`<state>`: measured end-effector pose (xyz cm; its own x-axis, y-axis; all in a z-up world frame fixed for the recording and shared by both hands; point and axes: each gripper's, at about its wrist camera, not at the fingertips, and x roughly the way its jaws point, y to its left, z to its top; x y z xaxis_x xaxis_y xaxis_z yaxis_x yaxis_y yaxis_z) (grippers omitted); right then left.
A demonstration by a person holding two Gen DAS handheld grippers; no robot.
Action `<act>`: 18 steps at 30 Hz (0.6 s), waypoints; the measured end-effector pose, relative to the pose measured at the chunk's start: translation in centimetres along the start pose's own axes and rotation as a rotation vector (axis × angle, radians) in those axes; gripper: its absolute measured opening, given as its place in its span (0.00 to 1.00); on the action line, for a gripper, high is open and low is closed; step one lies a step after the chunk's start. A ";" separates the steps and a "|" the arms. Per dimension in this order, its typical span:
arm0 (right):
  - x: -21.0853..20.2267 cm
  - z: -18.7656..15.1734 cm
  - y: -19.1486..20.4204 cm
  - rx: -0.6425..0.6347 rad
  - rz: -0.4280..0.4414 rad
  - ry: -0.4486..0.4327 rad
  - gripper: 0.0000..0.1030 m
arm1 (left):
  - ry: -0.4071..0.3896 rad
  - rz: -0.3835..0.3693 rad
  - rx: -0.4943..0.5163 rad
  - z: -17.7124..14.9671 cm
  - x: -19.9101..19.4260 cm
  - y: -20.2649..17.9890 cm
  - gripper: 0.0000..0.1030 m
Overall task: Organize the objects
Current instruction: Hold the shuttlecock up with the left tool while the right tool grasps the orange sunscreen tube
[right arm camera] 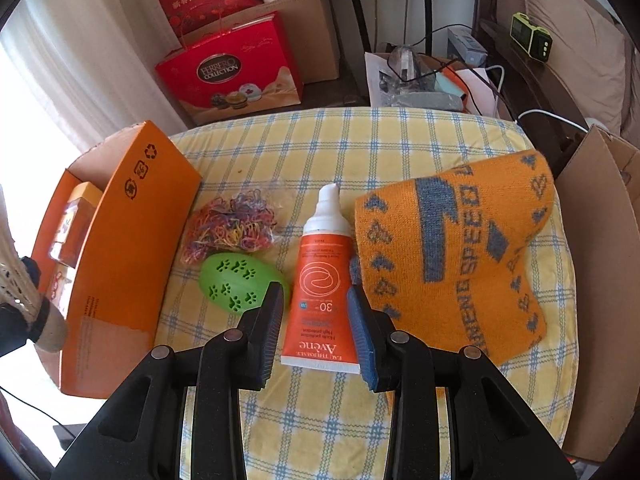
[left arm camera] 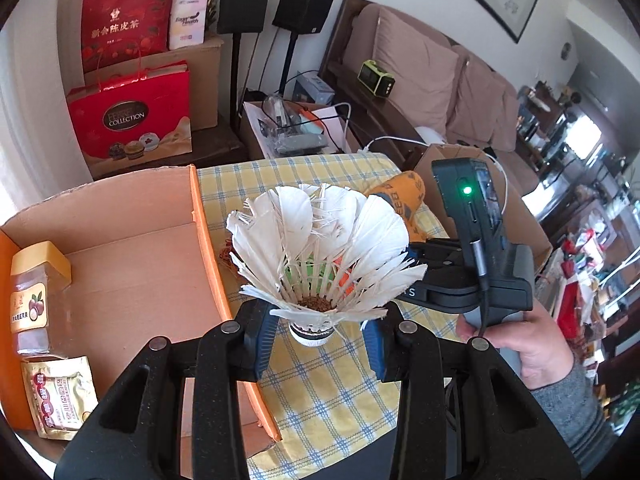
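My left gripper (left arm camera: 318, 340) is shut on a white feather shuttlecock (left arm camera: 320, 240), held at its cork base with the feathers fanning upward, above the checked tablecloth beside the open orange box (left arm camera: 132, 272). The same shuttlecock (right arm camera: 16, 276) shows at the left edge of the right wrist view. My right gripper (right arm camera: 314, 320) is open and points down over an orange sunscreen tube (right arm camera: 320, 280) that lies flat on the cloth. One finger stands on each side of the tube. A green egg-shaped object (right arm camera: 236, 280) lies just left of the tube.
The orange box holds a jar (left arm camera: 34, 292) and a gold packet (left arm camera: 60, 396). A heap of coloured rubber bands (right arm camera: 230, 228) and an orange towel (right arm camera: 460, 260) flank the tube. An open cardboard box (right arm camera: 592, 240) stands at the table's right edge. Red gift bags stand behind.
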<state>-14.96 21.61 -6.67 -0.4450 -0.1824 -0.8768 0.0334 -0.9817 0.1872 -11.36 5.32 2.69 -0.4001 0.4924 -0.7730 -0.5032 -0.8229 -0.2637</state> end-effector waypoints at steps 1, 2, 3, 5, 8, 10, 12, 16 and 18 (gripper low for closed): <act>0.3 0.0 0.0 0.000 -0.003 0.005 0.34 | -0.001 -0.001 -0.002 0.1 0.0 0.1 0.34; 0.6 0.0 0.0 0.000 -0.005 0.010 0.34 | -0.001 -0.002 -0.004 0.2 0.0 0.2 0.34; 0.9 0.0 0.0 -0.001 -0.011 0.016 0.34 | -0.002 -0.003 -0.005 0.2 0.0 0.3 0.34; 1.3 0.1 0.1 -0.010 -0.034 0.013 0.34 | -0.004 -0.004 -0.010 0.2 0.0 0.4 0.34; 1.8 0.3 0.2 -0.017 -0.048 0.016 0.36 | -0.004 -0.007 -0.017 0.2 0.1 0.7 0.34; 2.2 0.5 0.4 -0.023 -0.056 0.021 0.39 | -0.003 -0.007 -0.022 0.2 0.1 0.8 0.34; 2.7 0.8 0.6 -0.028 -0.065 0.028 0.40 | -0.004 -0.008 -0.028 0.3 0.0 1.0 0.34; 3.8 1.0 0.7 -0.028 -0.076 0.046 0.42 | -0.006 -0.009 -0.040 0.3 -0.1 1.5 0.34; 4.1 1.0 0.7 -0.030 -0.079 0.040 0.41 | -0.005 -0.010 -0.043 0.3 -0.2 1.7 0.34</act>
<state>-17.62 20.21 -9.66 -0.4110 -0.1054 -0.9055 0.0262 -0.9943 0.1038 -12.36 3.90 2.53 -0.3993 0.5017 -0.7674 -0.4737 -0.8295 -0.2959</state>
